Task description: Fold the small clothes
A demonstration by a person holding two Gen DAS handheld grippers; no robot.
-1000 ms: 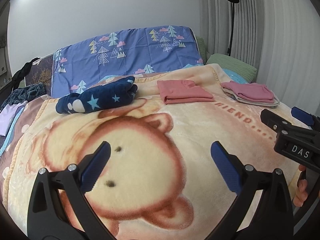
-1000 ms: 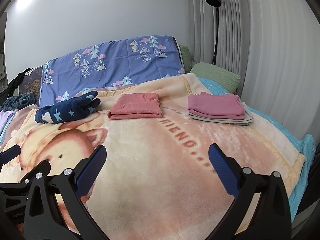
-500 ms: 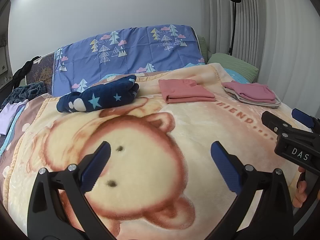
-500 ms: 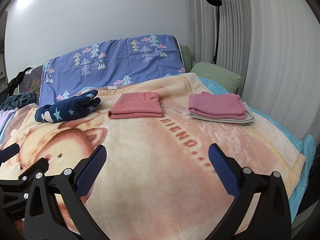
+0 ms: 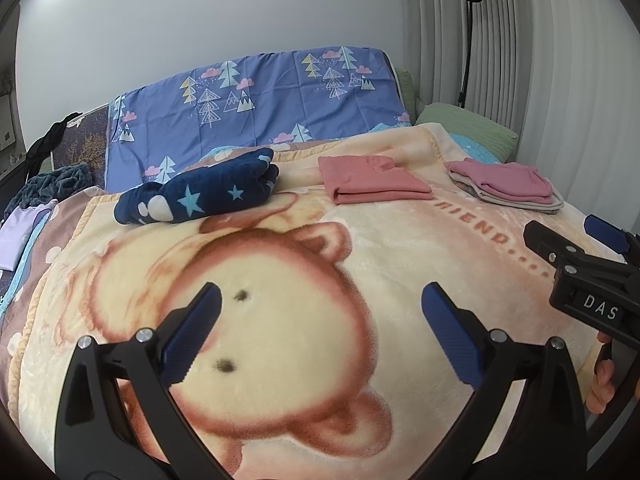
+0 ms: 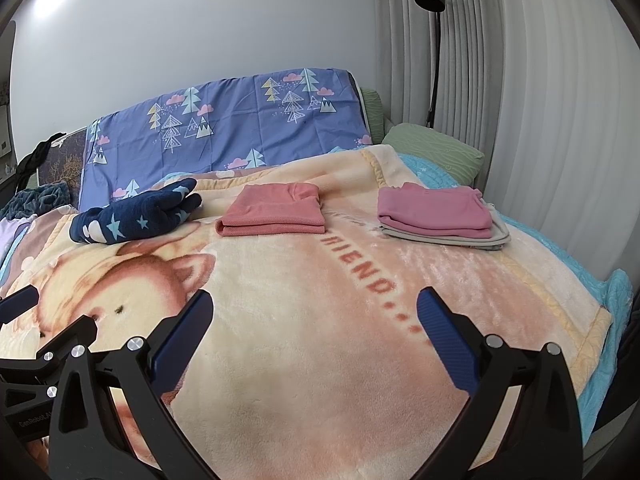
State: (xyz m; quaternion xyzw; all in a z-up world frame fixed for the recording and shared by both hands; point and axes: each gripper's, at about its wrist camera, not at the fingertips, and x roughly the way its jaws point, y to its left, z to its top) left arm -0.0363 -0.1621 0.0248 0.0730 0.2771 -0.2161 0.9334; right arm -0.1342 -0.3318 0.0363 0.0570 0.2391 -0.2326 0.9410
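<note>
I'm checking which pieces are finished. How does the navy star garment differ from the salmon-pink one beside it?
The navy star garment lies as a loose, rounded bundle; the salmon-pink garment is a flat, square-edged fold. The navy one is fluffy and patterned with stars; the salmon-pink one is plain and smoother. The navy one sits further left, the salmon-pink one near the middle. Both rest on the bear blanket, touched by neither hand-held gripper.

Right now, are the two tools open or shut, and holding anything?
Left tool: open, holding nothing.
Right tool: open, holding nothing.
</note>
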